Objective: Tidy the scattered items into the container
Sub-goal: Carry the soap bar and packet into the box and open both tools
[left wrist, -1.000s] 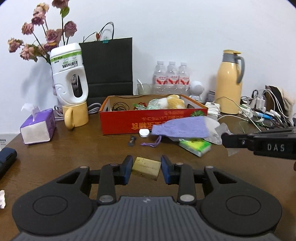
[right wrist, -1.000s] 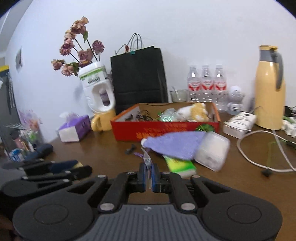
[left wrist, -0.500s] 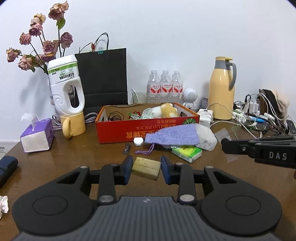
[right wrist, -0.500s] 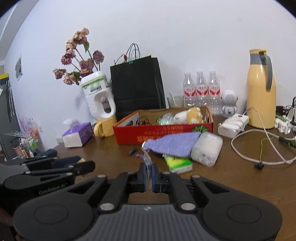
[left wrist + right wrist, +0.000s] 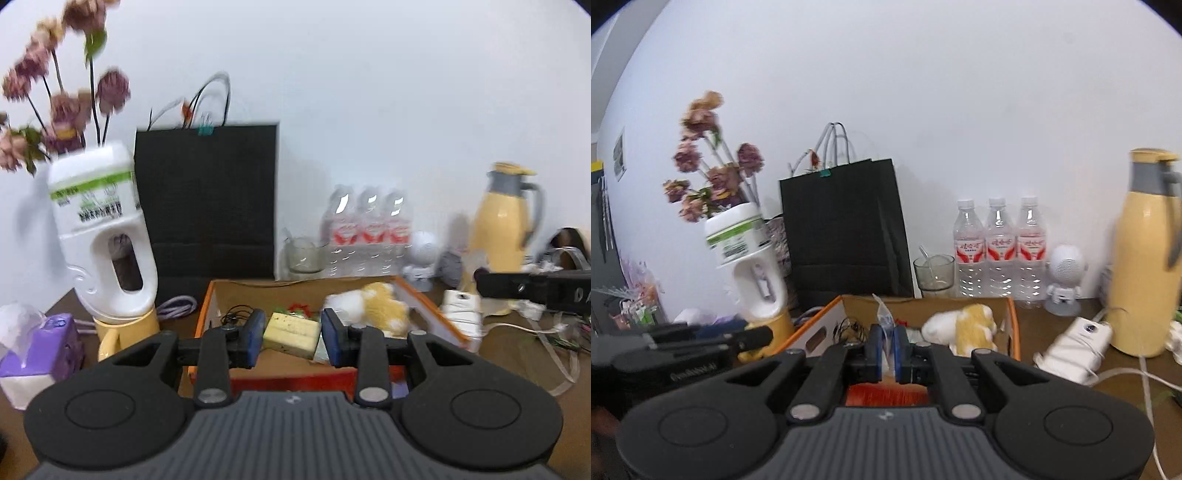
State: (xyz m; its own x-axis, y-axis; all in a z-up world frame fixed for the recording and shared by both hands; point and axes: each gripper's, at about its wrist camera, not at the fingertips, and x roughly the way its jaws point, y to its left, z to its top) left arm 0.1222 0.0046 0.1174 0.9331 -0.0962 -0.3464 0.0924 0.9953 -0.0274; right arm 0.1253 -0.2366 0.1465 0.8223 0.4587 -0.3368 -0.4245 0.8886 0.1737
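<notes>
My left gripper (image 5: 292, 336) is shut on a yellowish block (image 5: 291, 334) and holds it above the open red cardboard box (image 5: 207, 314). My right gripper (image 5: 885, 349) is shut on a small clear plastic packet (image 5: 884, 317), also above the box (image 5: 1012, 332). Inside the box lie a yellow-and-white plush toy (image 5: 380, 306), a black cable coil (image 5: 236, 315) and some small items. The plush toy also shows in the right wrist view (image 5: 964, 326). The right gripper's body shows at the right of the left wrist view (image 5: 535, 290).
Behind the box stand a black paper bag (image 5: 207, 199), three water bottles (image 5: 365, 229), a glass (image 5: 303, 254) and a yellow thermos (image 5: 506, 229). At left are a white bottle with dried flowers (image 5: 103, 240), a yellow mug (image 5: 122, 332) and a purple tissue box (image 5: 37, 354). Cables lie at right.
Both grippers have risen and moved forward from above the table to above the red box, each still holding its item. The purple pouch and green packet have dropped out of view.
</notes>
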